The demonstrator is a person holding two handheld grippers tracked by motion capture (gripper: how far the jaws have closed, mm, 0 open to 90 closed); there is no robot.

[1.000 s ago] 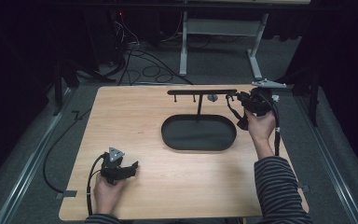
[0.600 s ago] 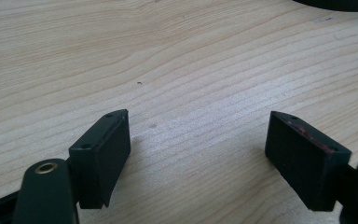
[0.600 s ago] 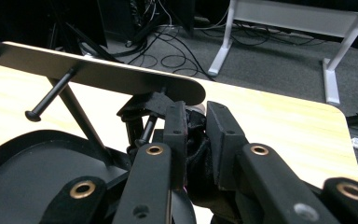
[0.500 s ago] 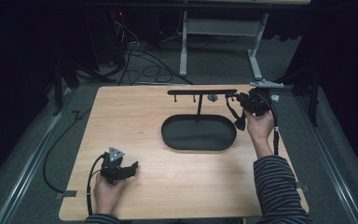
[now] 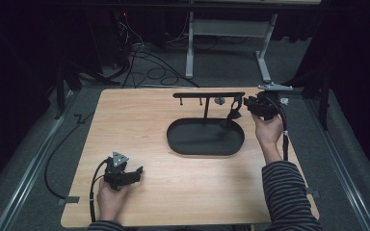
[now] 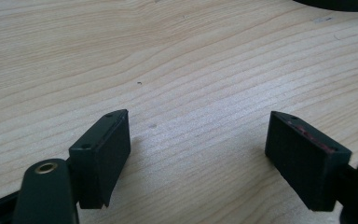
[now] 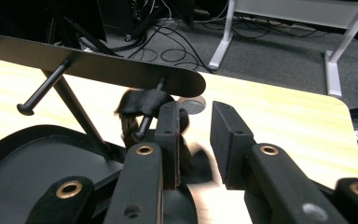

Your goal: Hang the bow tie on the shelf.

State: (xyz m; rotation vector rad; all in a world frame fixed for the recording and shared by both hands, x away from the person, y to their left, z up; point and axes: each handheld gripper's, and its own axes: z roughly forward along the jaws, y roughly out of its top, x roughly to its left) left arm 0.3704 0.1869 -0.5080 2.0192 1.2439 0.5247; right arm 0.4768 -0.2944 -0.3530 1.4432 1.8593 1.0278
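A black fabric loop is now left hanging on a peg of the black metal rack above its oval tray, since the right gripper jaws have just been parted, nothing pinched between them.

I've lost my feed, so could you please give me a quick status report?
Right gripper jaws just been opening, black strap hung on rack peg, outside the jaws. Left gripper open over bare table. Nothing in the way.
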